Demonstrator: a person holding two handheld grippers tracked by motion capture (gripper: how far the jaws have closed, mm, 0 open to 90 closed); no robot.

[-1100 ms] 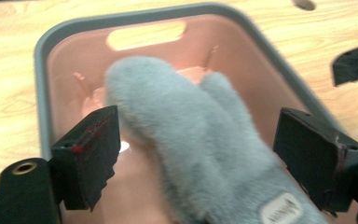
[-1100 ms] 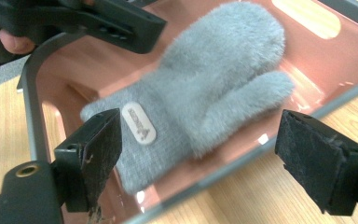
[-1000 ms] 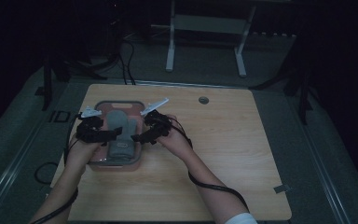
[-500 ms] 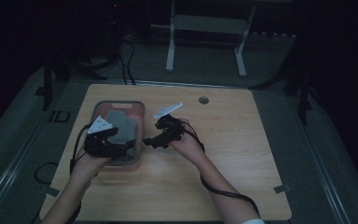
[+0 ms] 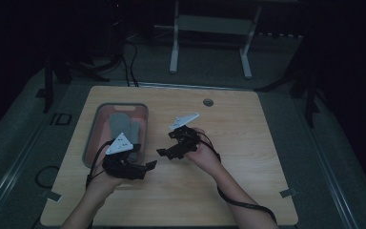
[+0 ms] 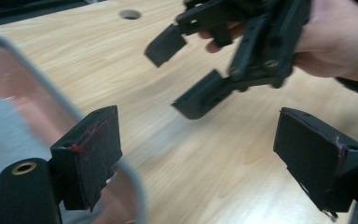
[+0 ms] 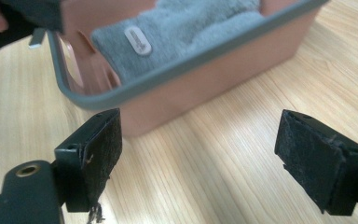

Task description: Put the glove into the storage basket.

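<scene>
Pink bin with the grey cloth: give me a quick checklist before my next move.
1. Grey cloth lies inside the pink bin: ok.
2. Left tongs open, nothing between the jaws: ok.
3. Right tongs open, nothing between the jaws: ok.
4. Bin stands flat on the table: ok.
5. Both tongs apart from each other: ok.
6. Cloth tucked fully below the rim: cannot tell.

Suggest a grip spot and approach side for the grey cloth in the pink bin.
Probably grip the grey cloth at its edge by the small oval label, coming down from above. It lies flat inside the pink bin, whose grey rim and walls block any sideways approach. Both the left gripper and right gripper are open and hold nothing; the left one is nearer to the bin.
</scene>
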